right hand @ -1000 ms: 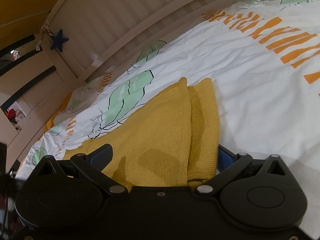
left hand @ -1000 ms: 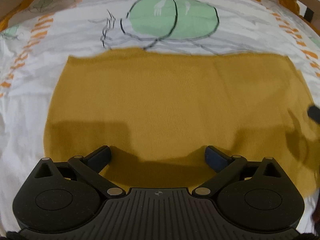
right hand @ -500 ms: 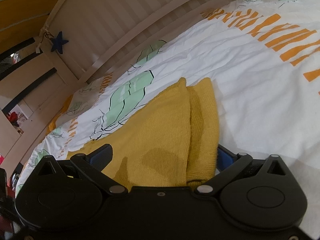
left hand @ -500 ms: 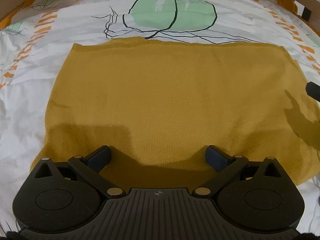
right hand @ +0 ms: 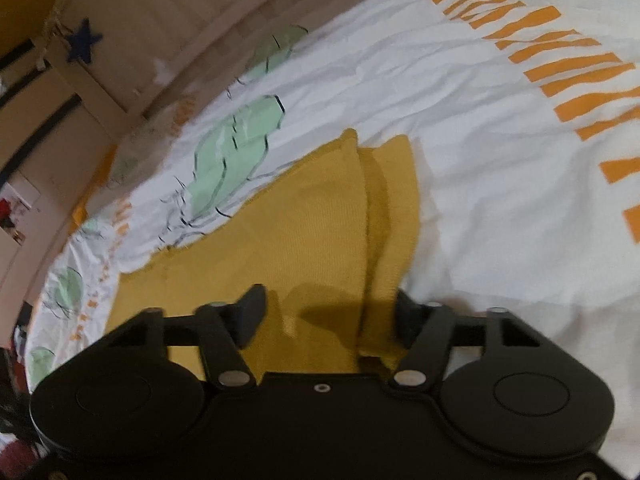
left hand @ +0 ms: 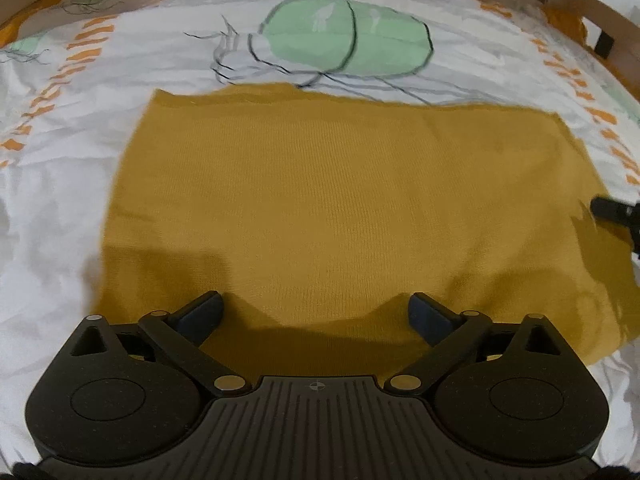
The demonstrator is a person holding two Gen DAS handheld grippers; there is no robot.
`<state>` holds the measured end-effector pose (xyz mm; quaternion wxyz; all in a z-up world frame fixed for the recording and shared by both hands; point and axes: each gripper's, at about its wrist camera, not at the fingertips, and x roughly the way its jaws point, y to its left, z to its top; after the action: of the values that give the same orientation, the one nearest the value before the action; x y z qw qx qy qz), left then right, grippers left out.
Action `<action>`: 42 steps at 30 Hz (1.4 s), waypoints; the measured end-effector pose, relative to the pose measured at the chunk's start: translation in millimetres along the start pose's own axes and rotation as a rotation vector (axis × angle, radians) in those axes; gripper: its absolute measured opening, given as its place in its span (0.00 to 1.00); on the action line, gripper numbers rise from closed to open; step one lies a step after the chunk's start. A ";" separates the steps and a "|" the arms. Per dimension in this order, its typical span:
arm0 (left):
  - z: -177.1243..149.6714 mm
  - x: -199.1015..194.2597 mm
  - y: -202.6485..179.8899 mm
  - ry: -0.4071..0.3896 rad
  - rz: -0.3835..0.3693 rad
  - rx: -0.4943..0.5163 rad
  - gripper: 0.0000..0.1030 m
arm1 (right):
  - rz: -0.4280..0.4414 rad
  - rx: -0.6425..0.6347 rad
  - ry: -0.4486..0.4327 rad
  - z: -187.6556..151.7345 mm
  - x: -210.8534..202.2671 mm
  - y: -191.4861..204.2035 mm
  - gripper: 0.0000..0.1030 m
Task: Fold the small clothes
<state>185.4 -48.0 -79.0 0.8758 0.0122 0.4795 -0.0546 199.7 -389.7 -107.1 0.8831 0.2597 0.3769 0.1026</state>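
A mustard-yellow knit garment point(left hand: 340, 208) lies flat on the bed, folded into a wide rectangle. My left gripper point(left hand: 316, 312) is open, its fingers spread over the garment's near edge with nothing between them. In the right wrist view the garment point(right hand: 312, 232) shows two stacked layers at its right end. My right gripper point(right hand: 328, 316) hovers over that end with its jaws partly drawn in, straddling the doubled edge, still a gap apart. One right fingertip point(left hand: 608, 210) shows at the far right of the left wrist view.
The bed sheet point(left hand: 120, 60) is white with green leaf shapes and orange dashes. A wooden slatted bed rail point(right hand: 192, 28) runs along the far side, with a blue star point(right hand: 82, 40) hanging on it. Another wooden rail point(left hand: 592, 4) stands at the back right.
My right gripper's jaws have narrowed around the garment's doubled right edge and the gripper has tilted. My left gripper has stayed open over the near edge, shifting only slightly.
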 end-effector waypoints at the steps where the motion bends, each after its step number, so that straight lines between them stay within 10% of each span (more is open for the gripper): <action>1: 0.1 -3.6 3.6 -0.010 0.004 -0.006 0.97 | -0.010 -0.001 0.006 0.9 -1.0 -0.1 0.51; 6: 2.2 -21.7 32.3 -0.059 0.033 -0.029 0.97 | -0.052 0.006 0.013 2.6 -5.3 2.2 0.28; 24: -9.9 -5.9 168.2 -0.012 0.153 -0.228 0.97 | -0.268 -0.166 0.075 23.2 -4.9 78.3 0.24; 42: -37.8 0.3 169.0 -0.162 0.163 -0.155 1.00 | -0.181 -0.303 0.127 20.4 33.0 194.9 0.22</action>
<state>172.0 122.6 -104.9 0.9114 -0.0209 0.4075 0.0531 240.2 -220.6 -11.0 0.8923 0.0819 0.4338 0.0946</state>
